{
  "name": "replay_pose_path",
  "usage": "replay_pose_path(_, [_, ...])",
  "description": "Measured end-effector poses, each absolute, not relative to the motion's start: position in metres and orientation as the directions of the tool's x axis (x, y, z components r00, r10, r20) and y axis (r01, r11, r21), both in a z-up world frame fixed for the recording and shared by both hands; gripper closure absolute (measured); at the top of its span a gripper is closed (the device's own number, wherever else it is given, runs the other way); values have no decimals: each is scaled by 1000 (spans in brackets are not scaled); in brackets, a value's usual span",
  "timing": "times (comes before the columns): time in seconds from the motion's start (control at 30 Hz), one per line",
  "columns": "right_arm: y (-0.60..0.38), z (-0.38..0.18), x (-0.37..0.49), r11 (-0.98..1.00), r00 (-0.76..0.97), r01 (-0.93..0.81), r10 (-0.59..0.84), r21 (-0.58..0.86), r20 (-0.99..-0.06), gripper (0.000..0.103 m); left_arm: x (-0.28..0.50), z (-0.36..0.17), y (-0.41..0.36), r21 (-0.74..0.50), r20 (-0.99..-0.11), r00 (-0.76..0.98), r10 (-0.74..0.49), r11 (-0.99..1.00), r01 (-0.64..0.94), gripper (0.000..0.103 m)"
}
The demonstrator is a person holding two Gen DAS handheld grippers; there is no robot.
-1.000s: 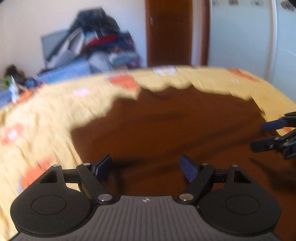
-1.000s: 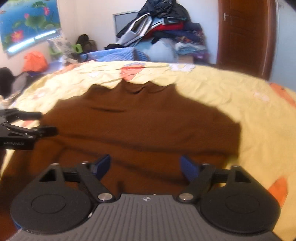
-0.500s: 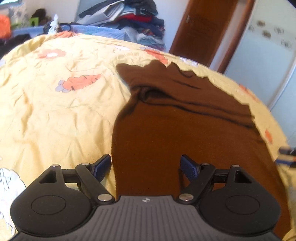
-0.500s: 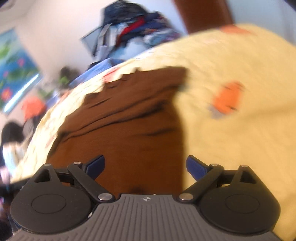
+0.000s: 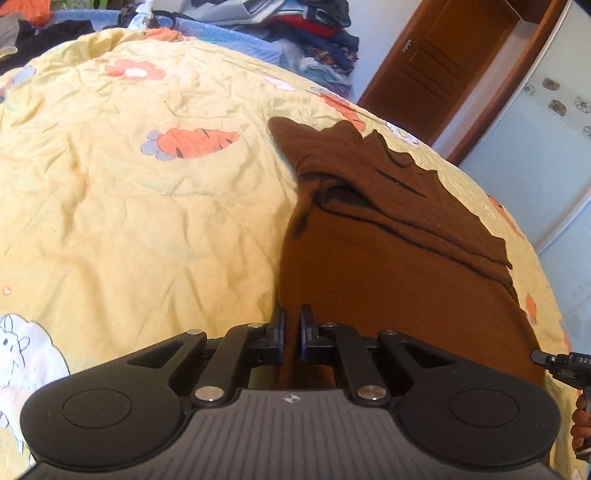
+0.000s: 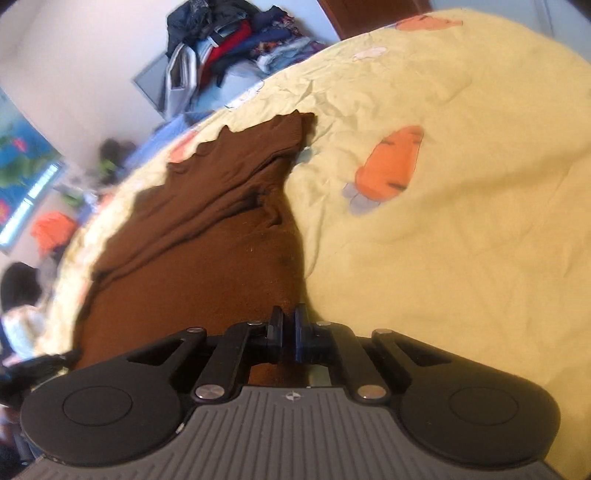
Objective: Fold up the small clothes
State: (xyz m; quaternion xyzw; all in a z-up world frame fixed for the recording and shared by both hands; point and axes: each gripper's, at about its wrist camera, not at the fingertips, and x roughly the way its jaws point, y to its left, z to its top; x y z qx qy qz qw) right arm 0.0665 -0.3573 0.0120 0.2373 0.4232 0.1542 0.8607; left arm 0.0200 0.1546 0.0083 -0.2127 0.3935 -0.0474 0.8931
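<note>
Brown garment [image 5: 388, 280] lay flat on the yellow carrot-print bedspread [image 5: 129, 206], roughly mid-bed, long axis running away from the person. Far end already doubled back on itself in a rumpled band; the near part was smooth and single-looking.

Left gripper [image 5: 290, 325] sat at the garment's near left edge, jaws drawn in to a narrow slit with a fold of brown cloth pinched between the pads. Right gripper [image 6: 289, 325] mirrored it at the near right edge [image 6: 291, 258], jaws likewise nearly together, brown fabric caught in the gap, bedspread [image 6: 461, 221] just beside it. Both tools pointed downward into the bed. The tip of the other tool showed at the edge of each view, so the two stood across the garment's width from each other.

Judged step: grasp of the two near corners, done or just finishing; the fold itself not yet begun, since the near hem still lay on the bed.

Next move, as I read it: lift both corners together, level, and carry them toward the far band so the near half lays over. Needs even height and pace on both sides, or the cloth skews. Grip looked shallow on the edges; slipping out on the lift seemed the main risk.

Beyond: heap of clothes [image 5: 295, 33] against the far wall, wooden door [image 5: 443, 62].
</note>
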Motion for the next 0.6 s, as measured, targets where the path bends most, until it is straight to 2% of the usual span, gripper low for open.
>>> replay_pose_path(0.03, [-355,12,67,829,581,-65,483,555,-654,80,18,8,158,-444,-683,679,-270,891,-92,94])
replay_pose_path(0.07, [-351,15,66,821,575,-62,494,567,-652,75,16,7,161,-481,-683,666,-300,871,-102,92])
replay_pose_path(0.13, [-348,22,57,813,584,-67,502,578,-638,43,9,3,168,-574,-664,641,-385,812,-107,79])
replay_pose_path(0.2, [-347,28,44,805,594,-82,513,588,-620,34,-5,-1,171,-641,-627,640,-443,761,-100,71])
replay_pose_path(0.27, [-351,26,35,798,566,-78,528,597,-633,34,-19,-6,173,-679,-605,640,-474,727,-104,71])
replay_pose_path(0.37, [-356,18,20,758,556,-86,575,646,-600,36,-27,-12,171,-713,-574,655,-492,694,-103,71])
replay_pose_path(0.4, [-356,17,18,742,551,-85,591,665,-589,38,-25,-10,168,-700,-580,657,-482,707,-99,75])
replay_pose_path(0.43, [-355,17,17,738,549,-82,594,670,-587,52,-23,-8,163,-667,-608,651,-453,737,-109,95])
replay_pose_path(0.47, [-353,16,18,739,538,-78,597,670,-595,67,-21,-8,160,-627,-640,643,-420,770,-121,99])
replay_pose_path(0.5, [-352,13,21,742,513,-63,598,668,-616,91,-20,-7,159,-612,-643,645,-413,783,-109,99])
replay_pose_path(0.53, [-352,9,22,762,503,-59,581,645,-640,95,-21,-5,160,-594,-649,650,-396,797,-108,99])
replay_pose_path(0.6, [-364,8,19,768,531,-60,566,638,-631,96,-26,-2,166,-552,-663,658,-356,827,-110,100])
